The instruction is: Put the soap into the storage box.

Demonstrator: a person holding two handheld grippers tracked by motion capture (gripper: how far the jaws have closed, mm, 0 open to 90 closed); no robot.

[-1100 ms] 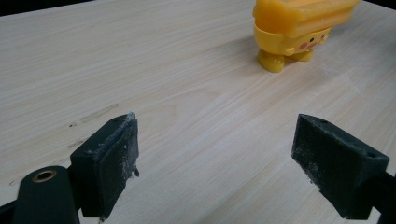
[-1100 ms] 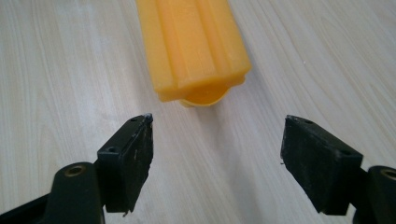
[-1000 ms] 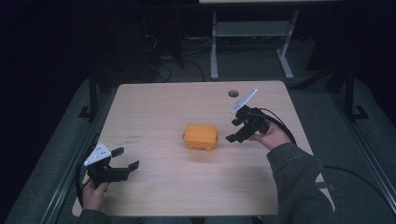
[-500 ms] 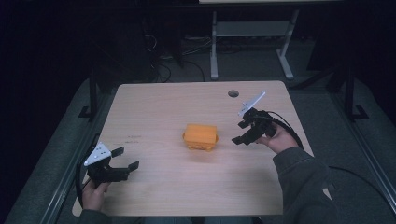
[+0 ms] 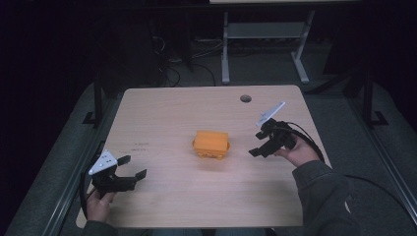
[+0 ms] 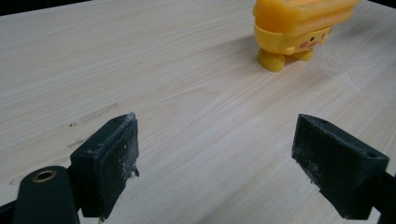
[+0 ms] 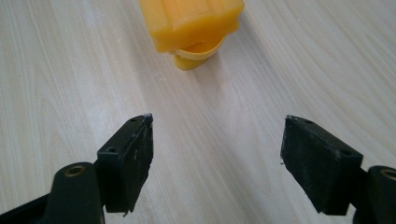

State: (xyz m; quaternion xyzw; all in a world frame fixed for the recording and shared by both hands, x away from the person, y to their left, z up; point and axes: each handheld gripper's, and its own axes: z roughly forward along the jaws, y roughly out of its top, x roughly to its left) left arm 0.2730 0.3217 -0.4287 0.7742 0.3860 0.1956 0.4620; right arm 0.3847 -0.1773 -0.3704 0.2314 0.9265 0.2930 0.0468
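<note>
The counter (image 5: 167,113), a pale wood-grain top with a round cable hole (image 5: 245,98) near its far edge, carries one item and is otherwise bare, which leaves room to approach from either side.

The yellow toy (image 5: 212,144) stands near the middle of the counter, upright on short stubby feet, with a ribbed block-like top and a small face with pink cheeks seen in the left gripper view (image 6: 294,28). It stands free of both tools, so it can be reached from left or right alike.

The right hand-held gripper (image 5: 261,145) hovers just to the toy's right, close but not touching, jaws spread wide and aimed at it. In the right gripper view the toy (image 7: 194,25) lies ahead on the line between the jaws, which suggests an approach to grasp.

The left hand-held gripper (image 5: 132,168) sits well apart at the near-left corner, jaws likewise spread and holding nothing. Judged from its distance, it is waiting rather than working.
</note>
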